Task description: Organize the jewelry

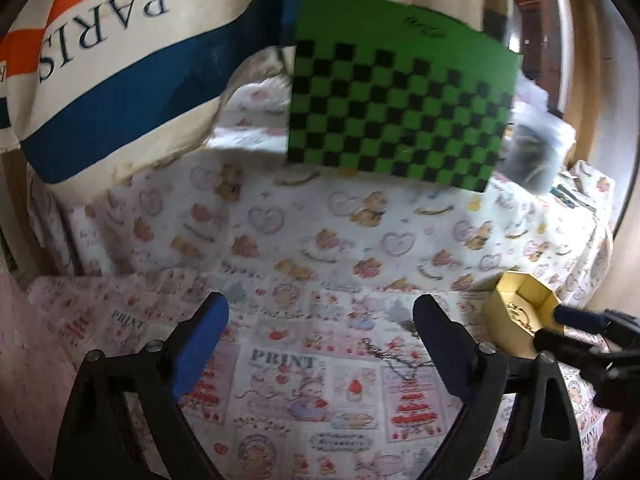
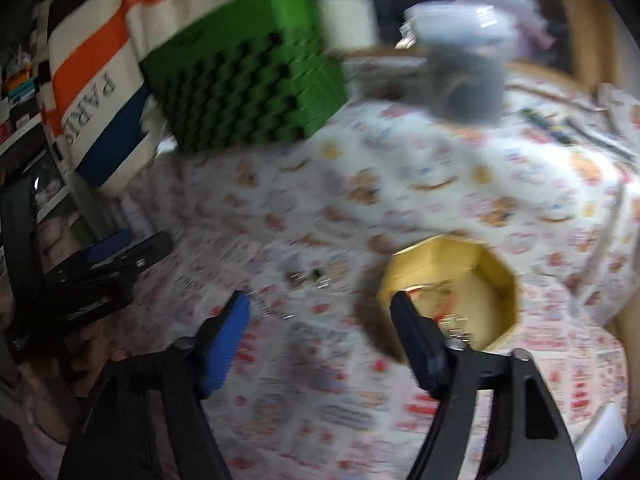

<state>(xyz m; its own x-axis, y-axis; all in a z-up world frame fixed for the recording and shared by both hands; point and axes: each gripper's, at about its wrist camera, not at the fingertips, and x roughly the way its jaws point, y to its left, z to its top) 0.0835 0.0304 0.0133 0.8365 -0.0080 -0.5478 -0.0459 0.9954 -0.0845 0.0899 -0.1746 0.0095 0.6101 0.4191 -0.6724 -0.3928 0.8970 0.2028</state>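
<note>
On the patterned tablecloth [image 1: 360, 216]: both claws open and empty, chain still loose outside the gold box.

Left gripper [image 1: 320, 332] has its jaws apart, nothing between them; the thin chain [image 1: 394, 354] lies flat on the cloth just inside its right finger. Right gripper [image 2: 320, 316] is also apart and holds nothing, with one finger overlapping the near rim of the gold box [image 2: 496, 264]; something small and shiny already sits in the box, too blurred to identify. Risks, as I judge them: the chain is thin and flat, so the pads could close over it and slip, or pinch tablecloth instead. The right finger may nudge that light box. Motion blur makes aiming worse.
</note>
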